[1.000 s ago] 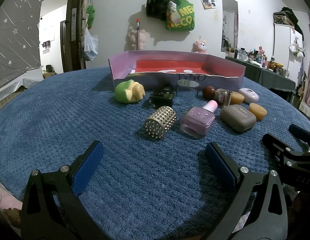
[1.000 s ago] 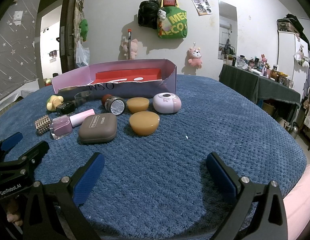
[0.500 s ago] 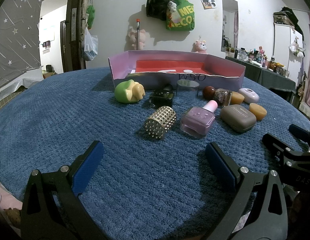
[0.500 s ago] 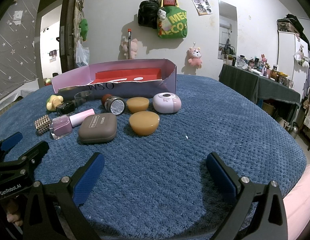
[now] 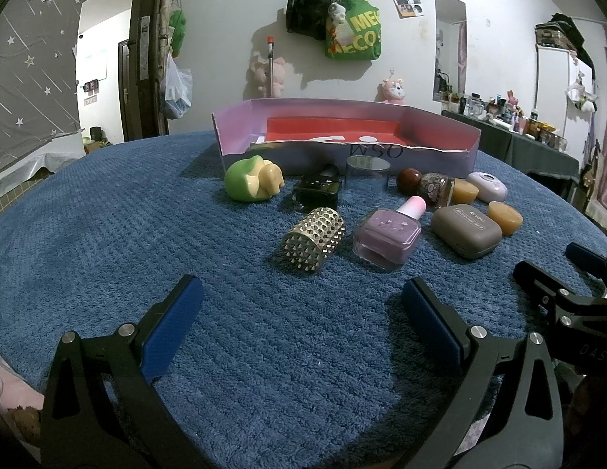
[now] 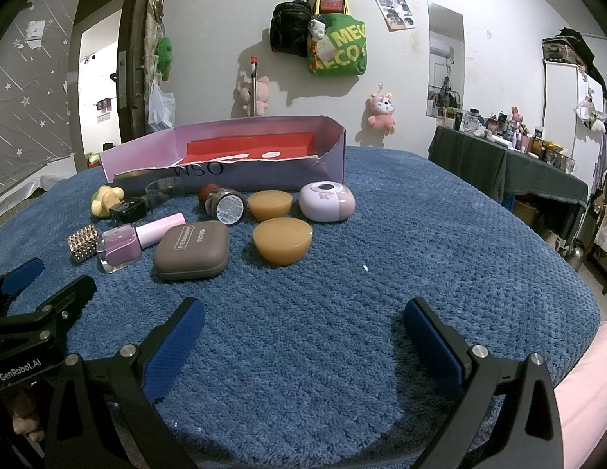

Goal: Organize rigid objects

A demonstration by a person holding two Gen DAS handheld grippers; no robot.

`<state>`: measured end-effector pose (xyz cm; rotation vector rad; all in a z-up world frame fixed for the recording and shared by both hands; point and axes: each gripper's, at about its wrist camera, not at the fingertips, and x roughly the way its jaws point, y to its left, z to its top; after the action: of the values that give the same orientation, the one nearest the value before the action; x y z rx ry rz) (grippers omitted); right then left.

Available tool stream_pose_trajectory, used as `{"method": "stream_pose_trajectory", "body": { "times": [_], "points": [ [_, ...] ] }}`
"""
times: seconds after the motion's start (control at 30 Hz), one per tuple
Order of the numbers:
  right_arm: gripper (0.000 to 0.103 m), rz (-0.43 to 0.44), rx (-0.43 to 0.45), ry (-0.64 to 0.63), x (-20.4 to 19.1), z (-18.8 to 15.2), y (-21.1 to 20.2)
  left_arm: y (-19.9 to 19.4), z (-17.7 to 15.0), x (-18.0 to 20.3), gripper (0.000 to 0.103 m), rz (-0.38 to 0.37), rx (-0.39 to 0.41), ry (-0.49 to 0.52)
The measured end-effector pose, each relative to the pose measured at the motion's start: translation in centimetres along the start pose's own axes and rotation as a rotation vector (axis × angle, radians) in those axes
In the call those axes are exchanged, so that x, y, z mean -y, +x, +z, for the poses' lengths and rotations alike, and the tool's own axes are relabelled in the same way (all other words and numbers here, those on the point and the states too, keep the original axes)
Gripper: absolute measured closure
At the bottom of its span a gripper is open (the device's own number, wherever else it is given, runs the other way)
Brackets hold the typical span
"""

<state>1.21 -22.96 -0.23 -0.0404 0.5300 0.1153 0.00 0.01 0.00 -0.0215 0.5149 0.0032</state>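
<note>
L gripper [image 5: 301,308]: jaws spread wide, nothing between, low over blue blanket [image 5: 108,234] near front edge.
R gripper [image 6: 303,320]: jaws wide apart, empty, beside L one.
Purple box [image 5: 440,127]: far side, red inside.
Items: studded cap [image 5: 314,239], polish bottle [image 5: 387,234], brown case [image 5: 467,230], green toy [image 5: 250,178], all clustered in front of box.

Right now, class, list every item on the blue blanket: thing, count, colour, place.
Box: 1, lilac, red inside, at back.
Apple figure: 1, green, far left.
Dark bottle: 1, black, beside apple figure.
Clear cup: 1, before box.
Studded cap: 1, silver, front left.
Polish bottle: 1, purple, lying.
Eyeshadow case: 1, taupe, front.
Small jar: 1, lying, red-brown cap.
Amber domes: 2, orange.
Oval case: 1, lilac, far right.
Left gripper: open.
Right gripper: open.
</note>
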Motion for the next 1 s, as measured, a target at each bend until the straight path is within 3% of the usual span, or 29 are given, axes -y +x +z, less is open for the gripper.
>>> {"method": "stream_pose_trajectory", "body": {
  "times": [0.57, 0.87, 1.0],
  "points": [
    [0.0, 0.012, -0.019, 0.017, 0.5, 0.1, 0.2, 0.5, 1.4, -1.4, 0.0, -0.026, -0.032, -0.029],
    [0.0, 0.005, -0.02, 0.02, 1.8, 4.0, 0.4, 0.7, 4.7, -2.9, 0.001, -0.05, -0.068, -0.017],
    [0.0, 0.001, -0.067, 0.0, 1.1, 5.5, 1.7, 1.4, 5.6, -2.9, 0.01, -0.086, -0.119, 0.026]
  ]
}}
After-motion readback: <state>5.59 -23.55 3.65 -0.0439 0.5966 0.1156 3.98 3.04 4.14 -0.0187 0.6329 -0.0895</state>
